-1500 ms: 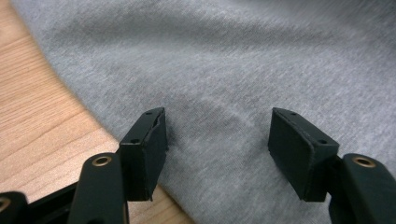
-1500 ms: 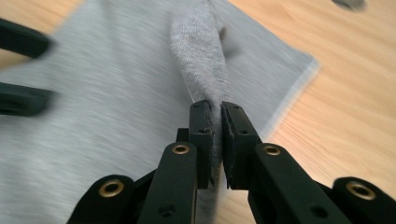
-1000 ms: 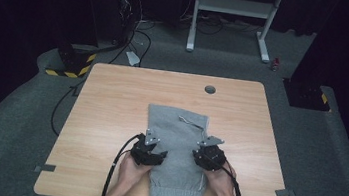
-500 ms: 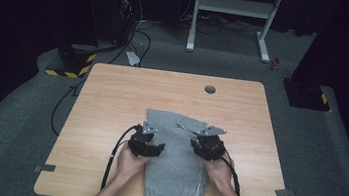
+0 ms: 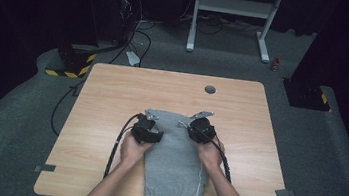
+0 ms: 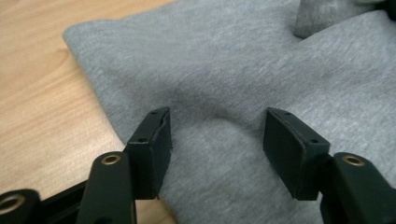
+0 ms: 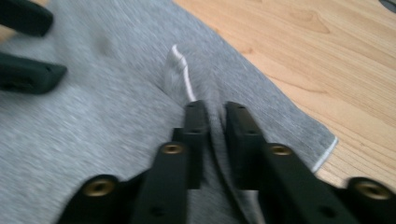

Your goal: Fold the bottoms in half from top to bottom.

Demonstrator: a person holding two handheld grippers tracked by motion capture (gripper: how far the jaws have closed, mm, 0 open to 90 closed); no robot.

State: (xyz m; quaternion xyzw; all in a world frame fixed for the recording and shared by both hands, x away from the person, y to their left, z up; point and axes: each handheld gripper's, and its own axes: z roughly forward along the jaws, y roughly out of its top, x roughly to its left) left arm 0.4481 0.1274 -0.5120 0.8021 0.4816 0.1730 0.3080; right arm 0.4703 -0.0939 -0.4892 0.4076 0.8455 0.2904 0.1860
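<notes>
Grey sweatpants overhang wooden table, dark room.

a pale wooden surface, rectangular with rounded corners, stands on grey carpet. a round dark grommet sits in it near the far edge. grey sweatpants lie flat on the near middle, the cuffed end hanging over the near edge, a thin white stripe down one side. wood shows bare either side of them.
</notes>
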